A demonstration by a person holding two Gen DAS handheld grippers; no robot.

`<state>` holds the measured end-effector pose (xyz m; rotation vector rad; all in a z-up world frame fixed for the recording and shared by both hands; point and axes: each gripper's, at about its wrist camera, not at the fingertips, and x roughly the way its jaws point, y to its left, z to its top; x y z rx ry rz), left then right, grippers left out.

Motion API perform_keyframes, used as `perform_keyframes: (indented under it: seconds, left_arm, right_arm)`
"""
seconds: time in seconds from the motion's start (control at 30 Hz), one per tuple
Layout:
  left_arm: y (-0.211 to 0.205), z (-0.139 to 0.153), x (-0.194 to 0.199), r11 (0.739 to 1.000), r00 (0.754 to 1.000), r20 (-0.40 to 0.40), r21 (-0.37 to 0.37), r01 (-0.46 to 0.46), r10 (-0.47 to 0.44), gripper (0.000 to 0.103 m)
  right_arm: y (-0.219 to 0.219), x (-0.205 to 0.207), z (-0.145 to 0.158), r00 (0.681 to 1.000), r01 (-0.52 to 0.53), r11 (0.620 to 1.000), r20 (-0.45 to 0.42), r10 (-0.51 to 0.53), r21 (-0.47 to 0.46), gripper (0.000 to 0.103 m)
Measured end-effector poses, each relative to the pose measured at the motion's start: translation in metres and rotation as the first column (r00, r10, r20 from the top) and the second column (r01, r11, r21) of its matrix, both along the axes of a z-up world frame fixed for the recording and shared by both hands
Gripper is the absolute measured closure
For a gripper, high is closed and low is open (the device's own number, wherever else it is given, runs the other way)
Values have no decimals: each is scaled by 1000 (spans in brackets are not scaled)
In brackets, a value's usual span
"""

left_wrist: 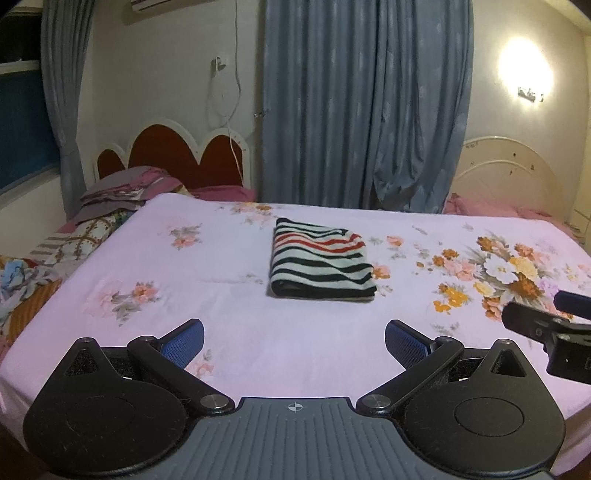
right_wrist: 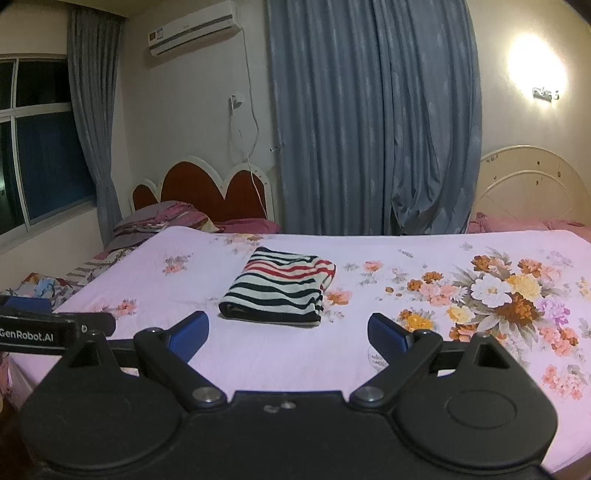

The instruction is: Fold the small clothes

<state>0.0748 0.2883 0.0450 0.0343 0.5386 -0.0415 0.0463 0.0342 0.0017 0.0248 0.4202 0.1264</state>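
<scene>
Hovering both our left claw (left_wrist: 294,341) and right claw (right_wrist: 288,334) wide and empty, we judge the folded striped garment (left_wrist: 320,259), lying mid-bed on the floral sheet (left_wrist: 147,258), soft, light, best pinched along its thick near fold.

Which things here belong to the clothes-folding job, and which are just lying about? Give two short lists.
Job:
striped garment, already folded on the sheet
left gripper, jaws open
right gripper, jaws open

Lying about:
bedding pile by the red headboard
curtains
air conditioner
wall lamp
</scene>
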Motion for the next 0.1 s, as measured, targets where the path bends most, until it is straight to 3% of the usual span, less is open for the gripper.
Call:
perform_keyframes:
  seconds: [0.1]
  left_arm:
    - [-1,-5,17,999,1000,3,31,-26,26,0]
  right_arm:
    - [-4,7,-4,1000,15,1000,-21,-15,-1,11]
